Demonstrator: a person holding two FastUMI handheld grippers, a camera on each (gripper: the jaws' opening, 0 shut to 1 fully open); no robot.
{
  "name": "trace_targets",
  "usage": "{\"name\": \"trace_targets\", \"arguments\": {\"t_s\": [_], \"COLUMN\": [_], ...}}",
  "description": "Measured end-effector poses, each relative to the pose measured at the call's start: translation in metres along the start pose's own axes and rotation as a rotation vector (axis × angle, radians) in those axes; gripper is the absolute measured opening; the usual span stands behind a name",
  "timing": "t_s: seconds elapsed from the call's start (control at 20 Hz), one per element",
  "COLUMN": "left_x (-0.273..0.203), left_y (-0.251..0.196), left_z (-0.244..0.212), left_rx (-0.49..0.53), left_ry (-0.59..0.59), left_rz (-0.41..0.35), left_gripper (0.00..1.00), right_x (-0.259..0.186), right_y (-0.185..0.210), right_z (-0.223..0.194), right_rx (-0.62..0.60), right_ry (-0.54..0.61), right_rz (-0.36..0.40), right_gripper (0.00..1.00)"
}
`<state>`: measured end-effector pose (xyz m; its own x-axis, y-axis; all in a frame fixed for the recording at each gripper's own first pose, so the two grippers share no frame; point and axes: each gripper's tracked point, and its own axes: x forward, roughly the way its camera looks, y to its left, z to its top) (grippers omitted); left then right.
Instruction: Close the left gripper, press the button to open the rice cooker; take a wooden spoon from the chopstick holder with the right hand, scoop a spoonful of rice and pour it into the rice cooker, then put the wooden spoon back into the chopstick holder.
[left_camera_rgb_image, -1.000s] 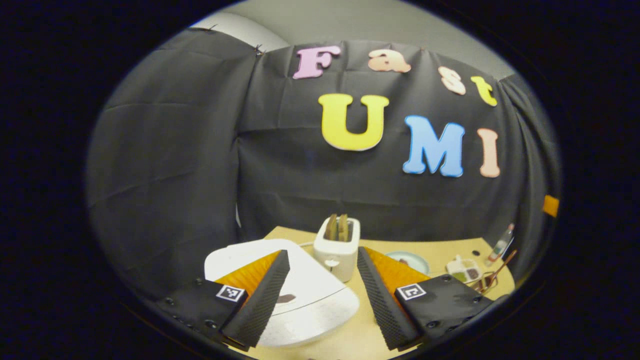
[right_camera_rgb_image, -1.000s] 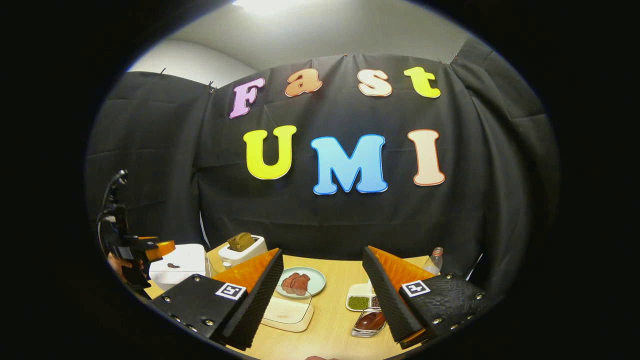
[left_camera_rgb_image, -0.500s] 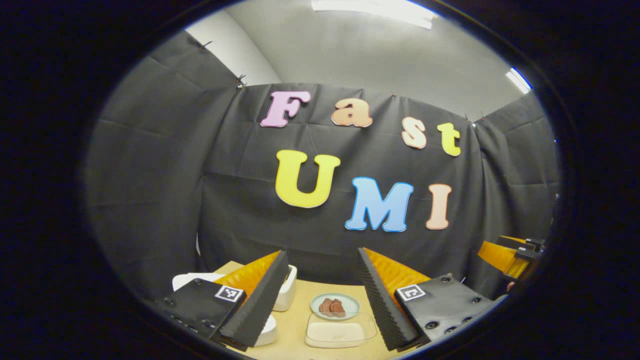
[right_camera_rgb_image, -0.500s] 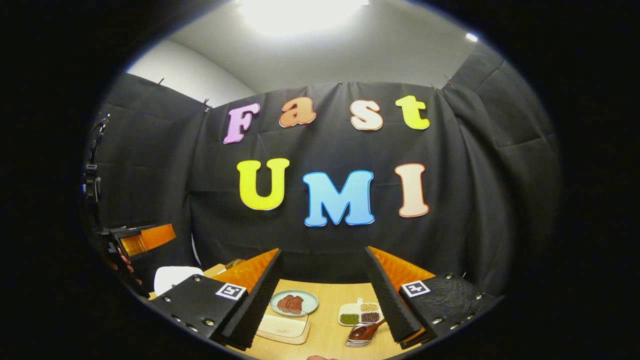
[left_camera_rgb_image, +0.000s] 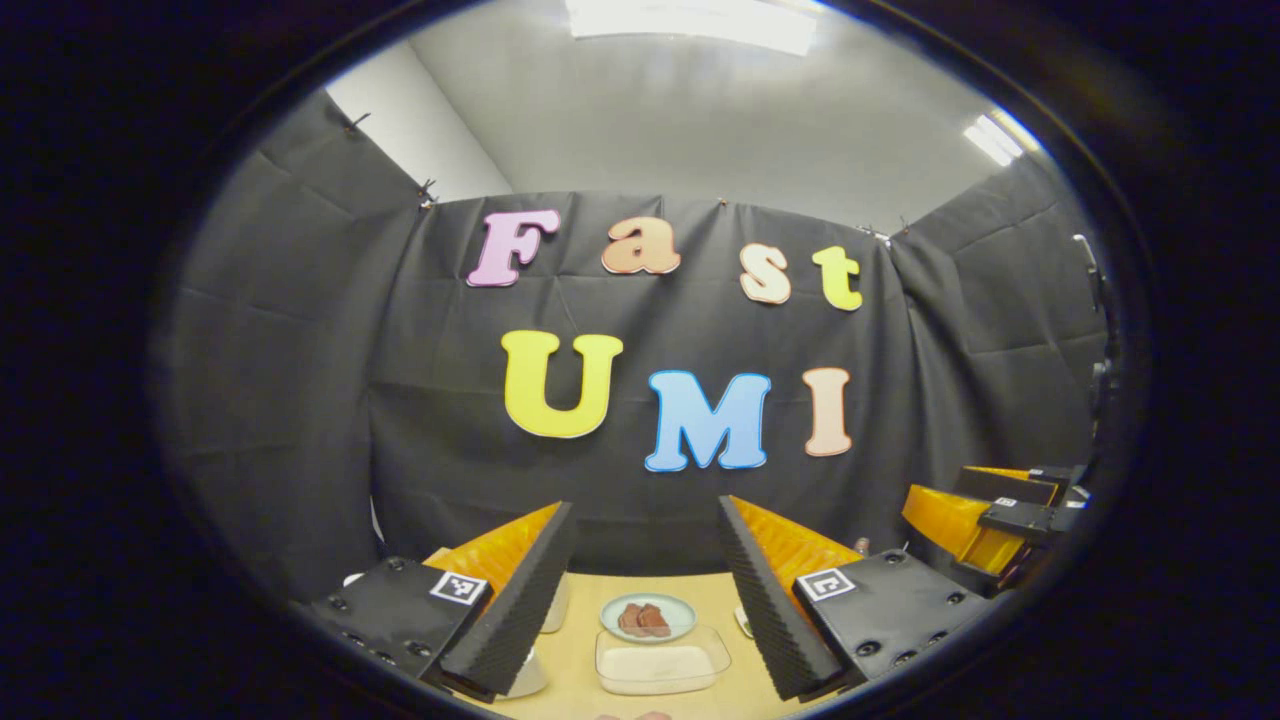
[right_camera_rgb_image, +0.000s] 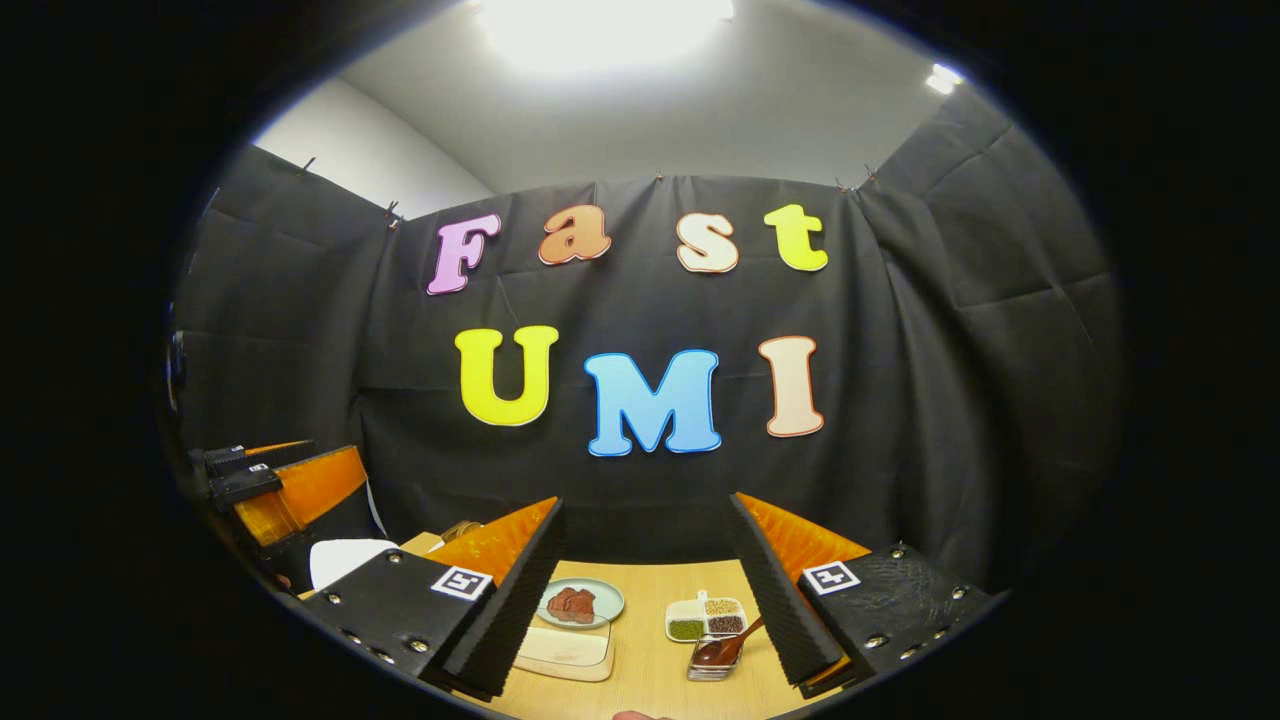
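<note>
Matt pale wooden desk (right_camera_rgb_image: 650, 670), clear glossy plastic box (left_camera_rgb_image: 662, 662), smooth glazed plate (right_camera_rgb_image: 605, 598), matt creased black cloth wall (right_camera_rgb_image: 900, 420), glossy brown spoon (right_camera_rgb_image: 722, 648)

Pale wood table (right_camera_rgb_image: 655, 665), pale green plate (right_camera_rgb_image: 607, 598) — reddish-brown meat (right_camera_rgb_image: 570, 604), white rice cooker (right_camera_rgb_image: 345, 557)

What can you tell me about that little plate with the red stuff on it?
The plate is small, round and pale blue-green, lying flat on the wooden table. Reddish-brown pieces, maybe meat, sit in its middle. Just in front of it lies a clear, shallow container holding something white; whether the two touch is hard to tell. In the right gripper view the right gripper's left finger hides part of its edge. Neither gripper touches it.
</note>
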<state>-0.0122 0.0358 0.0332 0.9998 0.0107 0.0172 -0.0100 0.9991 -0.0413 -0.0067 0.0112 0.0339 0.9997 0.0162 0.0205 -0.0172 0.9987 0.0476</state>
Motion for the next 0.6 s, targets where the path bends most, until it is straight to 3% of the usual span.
{"name": "trace_targets", "arguments": {"t_s": [0.2,0.4,0.6], "left_x": [-0.001,-0.003,-0.001], "left_y": [0.005,-0.005,-0.027], "left_z": [-0.008,-0.004,-0.015], "left_rx": [0.000,0.070,0.090], "left_ry": [0.025,0.012,0.024], "left_rz": [0.043,0.077,0.068], "left_gripper": [0.96,0.97,0.96], "right_x": [-0.002,0.008,0.008], "right_y": [-0.005,-0.019,-0.040], "right_z": [-0.001,0.001,-0.005], "right_rx": [-0.003,0.025,0.038], "right_ry": [-0.007,-0.006,0.025], "right_rz": [0.023,0.055,0.049], "right_gripper": [0.97,0.97,0.97]}}
